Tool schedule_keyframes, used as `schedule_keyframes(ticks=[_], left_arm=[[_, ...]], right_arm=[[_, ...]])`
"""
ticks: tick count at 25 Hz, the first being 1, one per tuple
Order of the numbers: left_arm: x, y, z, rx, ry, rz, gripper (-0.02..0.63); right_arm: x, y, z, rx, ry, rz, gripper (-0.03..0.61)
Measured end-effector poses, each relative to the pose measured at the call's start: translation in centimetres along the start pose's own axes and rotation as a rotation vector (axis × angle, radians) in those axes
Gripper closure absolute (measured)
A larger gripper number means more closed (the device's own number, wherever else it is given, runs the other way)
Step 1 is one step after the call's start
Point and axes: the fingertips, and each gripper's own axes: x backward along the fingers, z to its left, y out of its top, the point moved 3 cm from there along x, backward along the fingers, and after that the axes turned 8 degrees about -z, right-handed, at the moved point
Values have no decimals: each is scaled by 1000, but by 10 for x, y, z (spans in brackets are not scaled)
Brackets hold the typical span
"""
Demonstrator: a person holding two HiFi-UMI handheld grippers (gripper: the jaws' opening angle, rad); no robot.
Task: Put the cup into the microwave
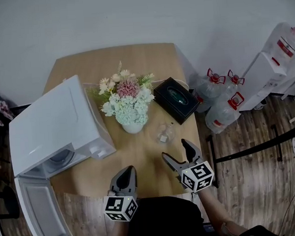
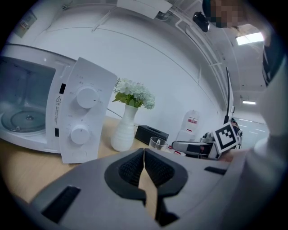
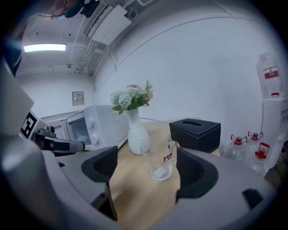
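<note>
A clear glass cup [image 1: 164, 133] with a handle stands upright on the wooden table [image 1: 140, 161], right of the white vase of flowers [image 1: 132, 123]. My right gripper [image 1: 177, 151] is open just short of the cup; in the right gripper view the cup [image 3: 158, 159] shows between the spread pads [image 3: 104, 164], untouched. The white microwave [image 1: 57, 126] sits at the table's left with its door [image 1: 41, 213] swung open. My left gripper [image 1: 126, 176] hovers over the table's near edge, shut with nothing in it [image 2: 144, 167]; it looks toward the microwave's control panel [image 2: 81, 117].
A black tissue box [image 1: 175, 99] lies behind the cup to the right. Water bottles [image 1: 222, 107] and a white dispenser [image 1: 276, 55] stand on the floor right of the table. The open microwave door reaches past the table's near left corner.
</note>
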Motion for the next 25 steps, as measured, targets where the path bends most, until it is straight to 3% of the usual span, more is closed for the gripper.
schedule_keyframes(ticks=[12,25], left_arm=[[-32,-6,7,22,-36,34,607],[-49,-5,19,15,-44,52,607]], right_arm=[[-48,-25,-22,38,4,42,193],[-83,-30,-23,48,-4,-25,192]])
